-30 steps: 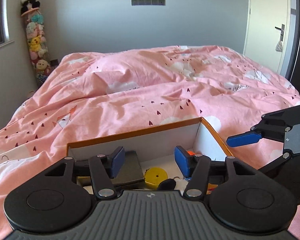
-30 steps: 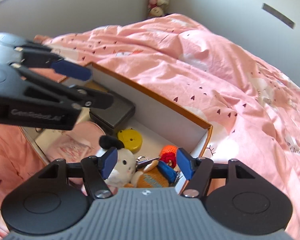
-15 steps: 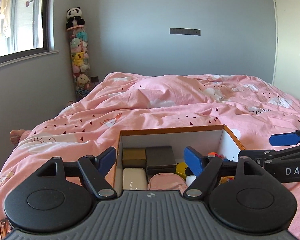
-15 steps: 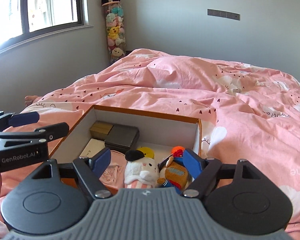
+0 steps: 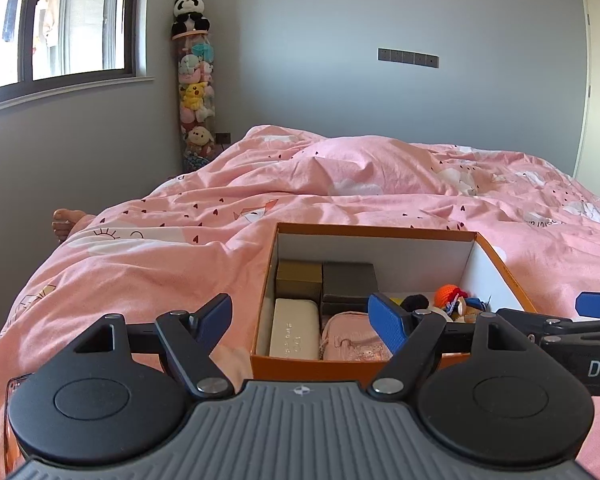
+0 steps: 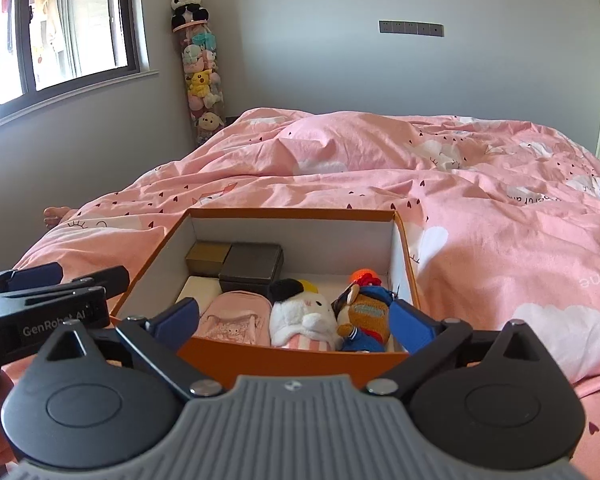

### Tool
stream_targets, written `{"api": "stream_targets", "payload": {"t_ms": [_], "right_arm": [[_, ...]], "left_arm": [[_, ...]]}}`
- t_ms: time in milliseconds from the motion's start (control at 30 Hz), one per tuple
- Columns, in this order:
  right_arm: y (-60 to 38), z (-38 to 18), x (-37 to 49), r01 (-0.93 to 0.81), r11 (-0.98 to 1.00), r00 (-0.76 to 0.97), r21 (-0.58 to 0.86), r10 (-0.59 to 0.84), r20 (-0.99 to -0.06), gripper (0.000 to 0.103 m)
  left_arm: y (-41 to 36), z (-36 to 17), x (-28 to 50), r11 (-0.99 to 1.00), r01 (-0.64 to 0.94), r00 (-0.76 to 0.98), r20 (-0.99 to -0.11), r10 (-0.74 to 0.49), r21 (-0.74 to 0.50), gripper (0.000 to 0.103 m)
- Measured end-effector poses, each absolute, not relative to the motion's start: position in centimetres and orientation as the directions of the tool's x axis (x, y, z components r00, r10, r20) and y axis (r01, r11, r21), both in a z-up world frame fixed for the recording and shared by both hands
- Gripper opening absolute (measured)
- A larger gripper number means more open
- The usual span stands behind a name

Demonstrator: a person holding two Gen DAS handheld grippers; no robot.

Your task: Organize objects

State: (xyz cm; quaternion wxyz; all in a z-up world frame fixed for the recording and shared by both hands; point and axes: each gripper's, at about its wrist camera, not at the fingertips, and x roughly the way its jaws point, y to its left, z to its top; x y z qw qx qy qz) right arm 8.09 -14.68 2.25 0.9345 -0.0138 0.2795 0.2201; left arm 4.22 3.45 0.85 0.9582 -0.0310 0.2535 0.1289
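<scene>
**Box packed, both grippers empty**

Your left gripper has its jaws spread wide with nothing between them; they opened a moment ago and now stand steady. Your right gripper is spread too, its jaws having just been opening, and the pads touch nothing, though the box's near wall shows in the gap between them.

Take the orange box as your landmark. Both grippers hang just in front of its near wall, the left one off its left corner, the right one centred on it. Inside the box, along the far wall, sit a gold case and a dark grey case. Nearer you lie a cream case and a pink pouch; to their right a white plush and an orange plush lie side by side, with a yellow round thing partly hidden behind them.

Around the box, the pink duvet shows no loose items in either view. By that, the sorting looks finished or nearly so. No lid is visible, so whether closing remains you cannot tell.
</scene>
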Motion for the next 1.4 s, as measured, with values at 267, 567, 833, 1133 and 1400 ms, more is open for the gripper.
{"api": "stream_targets", "payload": {"t_ms": [267, 567, 833, 1133, 1400], "right_arm": [[-14.7, 1.0, 8.7, -0.387, 0.919, 0.739, 0.075, 0.357, -0.571, 0.101], [-14.7, 0.0, 9.2, -0.373, 0.924, 0.718, 0.085, 0.345, -0.604, 0.101], [-14.7, -0.3, 9.2, -0.375, 0.924, 0.710, 0.078, 0.340, -0.617, 0.101], [-15.1, -0.6, 9.3, -0.364, 0.927, 0.705, 0.088, 0.336, -0.624, 0.101], [-15.2, -0.6, 9.3, -0.361, 0.928, 0.702, 0.092, 0.335, -0.628, 0.101]], "left_arm": [[3.3, -0.5, 4.8, 0.964, -0.265, 0.790, -0.567, 0.233, 0.028, 0.090], [3.3, -1.6, 5.3, 0.967, -0.253, 0.751, -0.626, 0.210, 0.022, 0.090], [3.1, -1.5, 5.3, 0.970, -0.244, 0.745, -0.637, 0.199, 0.018, 0.090], [2.9, -1.6, 5.5, 0.971, -0.239, 0.729, -0.656, 0.196, 0.025, 0.090], [2.8, -1.6, 5.5, 0.971, -0.238, 0.728, -0.656, 0.199, 0.030, 0.089]]}}
